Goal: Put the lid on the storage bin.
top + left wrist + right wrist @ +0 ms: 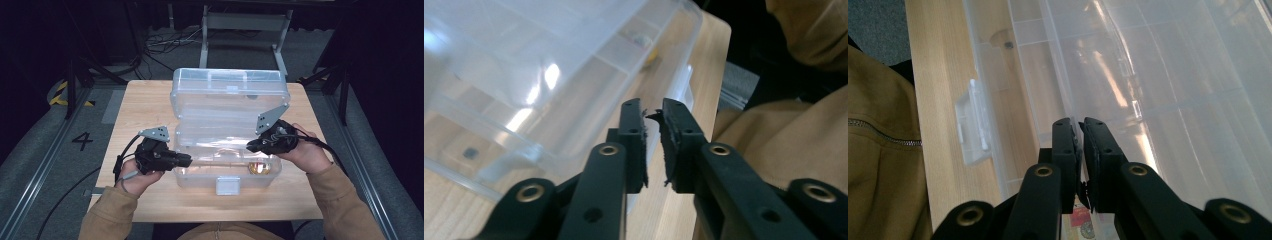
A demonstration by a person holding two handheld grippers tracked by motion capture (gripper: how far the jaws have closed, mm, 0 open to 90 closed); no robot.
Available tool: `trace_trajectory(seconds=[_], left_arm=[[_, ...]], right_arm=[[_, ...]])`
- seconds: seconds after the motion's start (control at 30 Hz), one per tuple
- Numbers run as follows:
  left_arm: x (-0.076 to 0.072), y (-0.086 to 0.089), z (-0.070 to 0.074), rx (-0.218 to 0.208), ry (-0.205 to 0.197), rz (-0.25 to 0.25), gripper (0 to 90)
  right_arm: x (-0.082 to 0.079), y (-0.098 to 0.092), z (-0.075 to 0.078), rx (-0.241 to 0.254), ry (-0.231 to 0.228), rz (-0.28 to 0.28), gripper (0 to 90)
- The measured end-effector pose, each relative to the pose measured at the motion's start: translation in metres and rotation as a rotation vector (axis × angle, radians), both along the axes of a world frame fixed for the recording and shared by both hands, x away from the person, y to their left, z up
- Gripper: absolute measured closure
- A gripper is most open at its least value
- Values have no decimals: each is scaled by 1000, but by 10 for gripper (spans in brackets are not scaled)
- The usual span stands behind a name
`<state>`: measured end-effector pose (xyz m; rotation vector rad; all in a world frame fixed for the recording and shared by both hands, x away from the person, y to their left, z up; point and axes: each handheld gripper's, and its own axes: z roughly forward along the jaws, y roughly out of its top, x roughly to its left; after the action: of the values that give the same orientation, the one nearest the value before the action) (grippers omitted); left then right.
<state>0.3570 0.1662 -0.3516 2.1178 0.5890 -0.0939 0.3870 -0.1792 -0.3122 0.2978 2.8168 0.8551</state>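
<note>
**Grippers at the 2 ends of an open clear box**

Left gripper [187,160] sits at the left end of the clear plastic box [227,127], its jaws drawn close with only a thin gap and nothing between them; in the left gripper view [653,142] they hang just off the box wall, beside it and not touching. Right gripper [251,146] reaches over the box's right end with its jaws almost together; in the right gripper view [1080,150] a thin clear edge of the box seems to run between them, though I cannot tell if the pads press on it.

The box stands in the middle of the wooden table [145,100], long axis running left to right. Its lid is tipped up toward the far edge, and the white latch [228,185] faces the near edge. Something small and yellowish [260,167] lies in the box's near right corner.
</note>
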Motion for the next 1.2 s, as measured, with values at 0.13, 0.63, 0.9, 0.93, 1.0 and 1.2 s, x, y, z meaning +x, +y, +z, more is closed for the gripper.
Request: trace_trajectory(seconds=[0.13,0.63,0.9,0.93,1.0,1.2], left_arm=[[1,8,11,-78,-35,61,889],[9,18,36,-169,-138,252,894],[15,17,40,-169,-159,310,894],[16,17,40,-168,-161,314,894],[17,17,41,-169,-165,326,894],[18,19,42,-179,-168,356,894]], right_arm=[[0,-1,0,8,1,-2,843],[-2,-3,-2,32,1,-13,840],[-3,-5,-4,50,2,-18,838],[-4,-5,-4,51,4,-16,839],[-4,-6,-5,55,6,-17,838],[-6,-6,-7,56,10,-17,835]])
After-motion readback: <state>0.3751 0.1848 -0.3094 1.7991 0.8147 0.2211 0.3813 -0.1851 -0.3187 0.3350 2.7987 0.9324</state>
